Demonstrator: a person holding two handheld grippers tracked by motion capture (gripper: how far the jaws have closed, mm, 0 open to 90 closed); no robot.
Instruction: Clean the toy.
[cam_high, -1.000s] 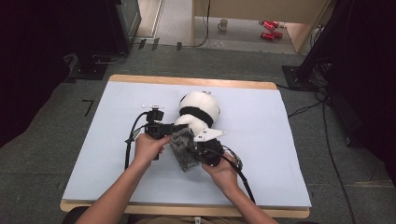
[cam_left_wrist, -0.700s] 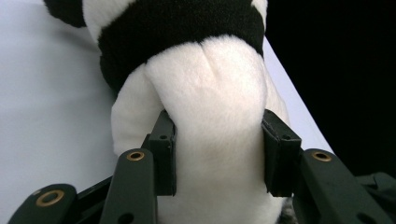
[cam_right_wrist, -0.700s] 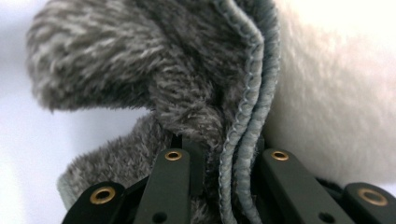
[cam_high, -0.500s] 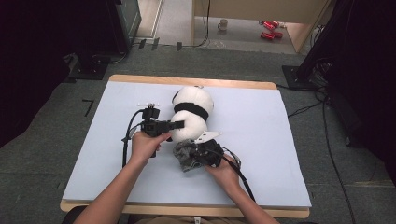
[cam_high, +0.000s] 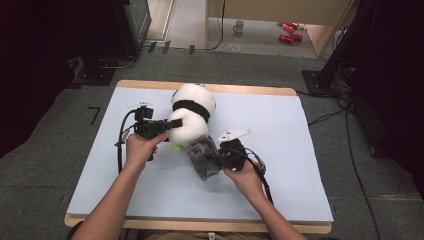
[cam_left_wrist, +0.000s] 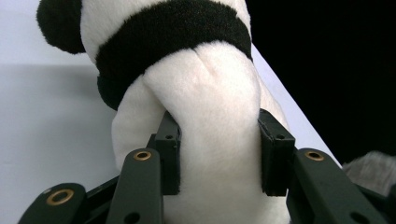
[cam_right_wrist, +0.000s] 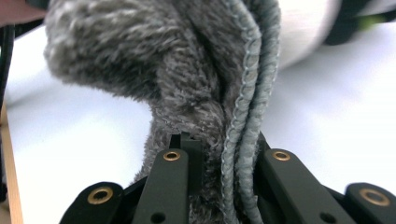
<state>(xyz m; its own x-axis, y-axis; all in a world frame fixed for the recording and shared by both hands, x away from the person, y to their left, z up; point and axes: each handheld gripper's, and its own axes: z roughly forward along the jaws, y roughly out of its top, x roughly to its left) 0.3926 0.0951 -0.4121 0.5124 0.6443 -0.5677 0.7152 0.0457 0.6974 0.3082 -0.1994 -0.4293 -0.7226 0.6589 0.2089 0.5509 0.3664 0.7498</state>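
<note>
Pale blue tabletop lay underneath. Left gripper squeezed the panda toy between its jaws; right gripper pinched the grey fuzzy garment. Dressing looked barely begun.

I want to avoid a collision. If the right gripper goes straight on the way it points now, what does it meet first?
Probably the panda plush toy: the right gripper, shut on the grey fuzzy cloth, points toward it. Depth is unclear.
</note>
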